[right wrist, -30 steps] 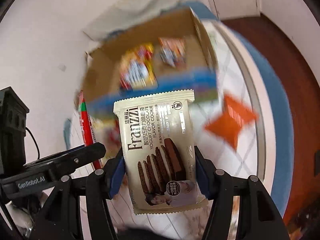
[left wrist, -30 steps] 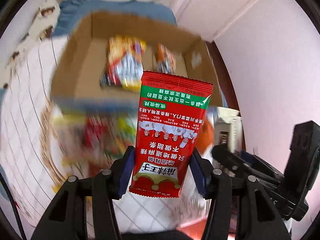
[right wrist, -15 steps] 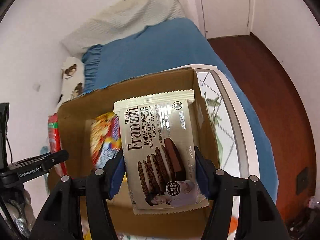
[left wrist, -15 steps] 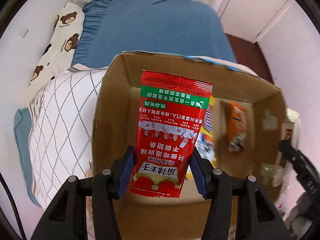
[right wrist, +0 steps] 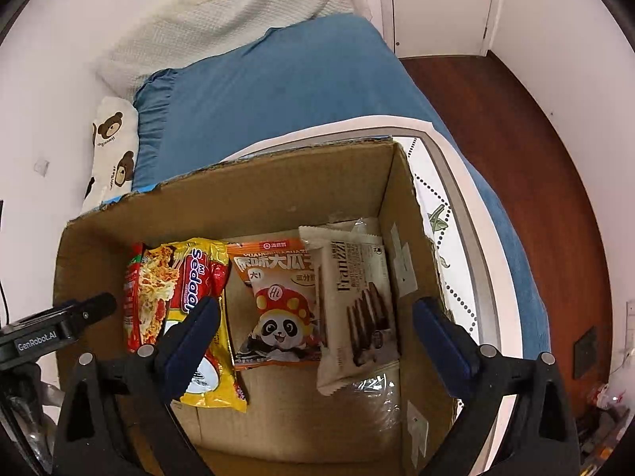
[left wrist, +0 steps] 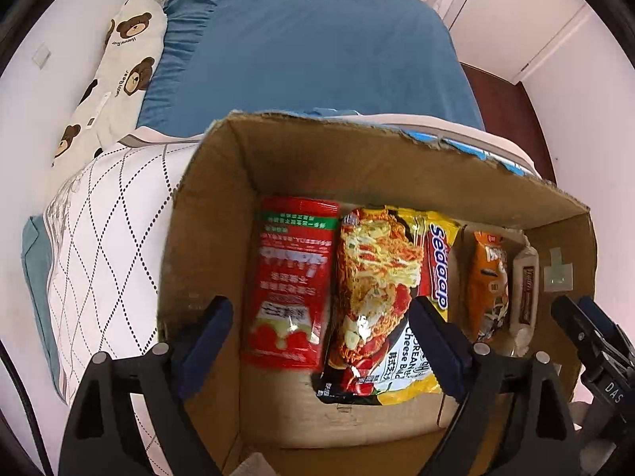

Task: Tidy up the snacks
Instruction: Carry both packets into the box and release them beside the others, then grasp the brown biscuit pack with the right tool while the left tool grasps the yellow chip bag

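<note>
Both the left gripper point(left wrist: 321, 341) and right gripper point(right wrist: 313, 337) are opening with nothing clamped above the cardboard box point(right wrist: 278, 194), four snack packs lining its floor, bare cardboard nearest the camera.

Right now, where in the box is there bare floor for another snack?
Bare cardboard lies along the near wall, below the panda packet and Franzzi cookies. A narrow strip runs between the noodle bag and panda packet. The far row is crowded.

A bed covered by a blue sheet point(left wrist: 309, 51) is seen between pale pink walls point(left wrist: 575, 91), with a bear-print pillow point(left wrist: 115, 75) and a white diamond-patterned quilt point(left wrist: 107, 238) laid on it, beside a dark reddish wooden floor point(right wrist: 516, 150) and a white door point(right wrist: 436, 4).
</note>
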Available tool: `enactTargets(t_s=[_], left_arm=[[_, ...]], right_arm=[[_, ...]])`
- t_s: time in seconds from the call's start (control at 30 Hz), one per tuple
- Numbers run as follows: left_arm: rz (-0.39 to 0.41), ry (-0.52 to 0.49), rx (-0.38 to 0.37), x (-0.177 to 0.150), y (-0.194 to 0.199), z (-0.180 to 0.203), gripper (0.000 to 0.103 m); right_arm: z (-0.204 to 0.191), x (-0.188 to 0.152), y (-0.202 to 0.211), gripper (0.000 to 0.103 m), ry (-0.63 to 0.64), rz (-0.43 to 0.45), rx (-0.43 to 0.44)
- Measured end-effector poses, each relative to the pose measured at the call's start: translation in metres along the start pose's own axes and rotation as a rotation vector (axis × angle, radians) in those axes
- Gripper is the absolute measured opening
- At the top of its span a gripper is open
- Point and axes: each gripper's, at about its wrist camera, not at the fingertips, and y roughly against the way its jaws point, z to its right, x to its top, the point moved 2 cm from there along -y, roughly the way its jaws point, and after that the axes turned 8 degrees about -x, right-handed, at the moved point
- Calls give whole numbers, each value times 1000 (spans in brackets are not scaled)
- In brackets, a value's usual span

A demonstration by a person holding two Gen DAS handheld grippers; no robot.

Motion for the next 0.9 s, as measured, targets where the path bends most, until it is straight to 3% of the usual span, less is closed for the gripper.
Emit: enactTargets(t_s=[0.13, 0.47, 0.9], left_arm=[[16, -1, -22, -13, 4, 2, 91], [147, -40, -1, -64, 36, 9, 91], [322, -79, -21, -134, 101, 19, 91]], right_arm=[[-9, -12, 5, 99, 18, -1, -1], [-22, -57, 16, 99, 83, 23, -24], [-12, -121, 105, 99, 110, 199, -4]])
